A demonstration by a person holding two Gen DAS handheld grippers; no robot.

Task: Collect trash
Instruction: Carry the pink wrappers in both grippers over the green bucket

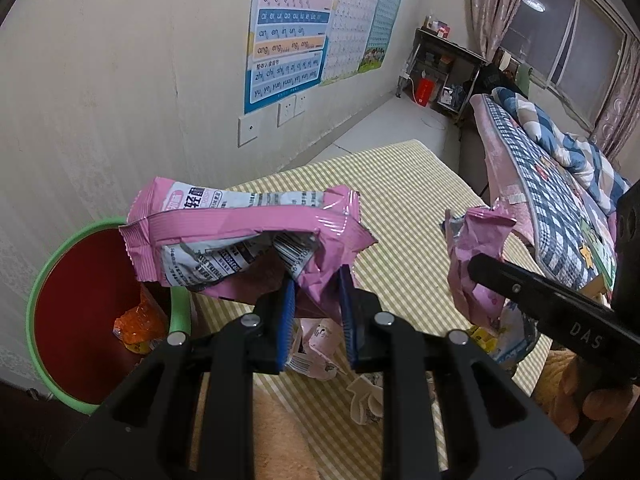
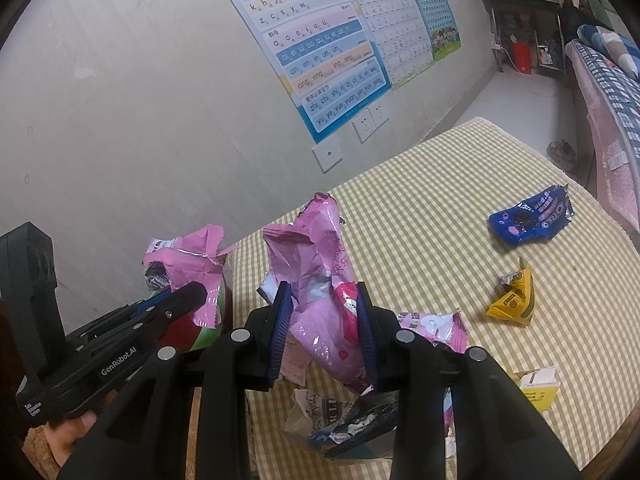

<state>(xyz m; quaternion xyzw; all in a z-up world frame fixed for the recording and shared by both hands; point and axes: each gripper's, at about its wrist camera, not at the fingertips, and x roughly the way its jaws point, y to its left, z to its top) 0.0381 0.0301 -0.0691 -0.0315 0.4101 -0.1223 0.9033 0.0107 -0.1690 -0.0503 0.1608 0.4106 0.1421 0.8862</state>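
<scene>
My left gripper [image 1: 316, 284] is shut on a pink and white snack bag [image 1: 240, 236] and holds it up beside the red bin with a green rim [image 1: 48, 264], which has an orange wrapper [image 1: 140, 324] inside. My right gripper [image 2: 324, 296] is shut on a crumpled pink wrapper [image 2: 320, 264], lifted above the checked table [image 2: 440, 208]. In the left wrist view the right gripper [image 1: 480, 264] and its wrapper [image 1: 476, 248] are at the right. In the right wrist view the left gripper [image 2: 192, 292] and its bag [image 2: 188, 260] are at the left.
On the table lie a blue Oreo wrapper [image 2: 528, 220], a yellow wrapper [image 2: 516, 300], a yellow and white box [image 2: 540, 386], and more crumpled pink and silver wrappers [image 2: 340, 420] under the grippers. A wall with posters [image 2: 312, 40] is behind; a bed [image 1: 552, 184] is at right.
</scene>
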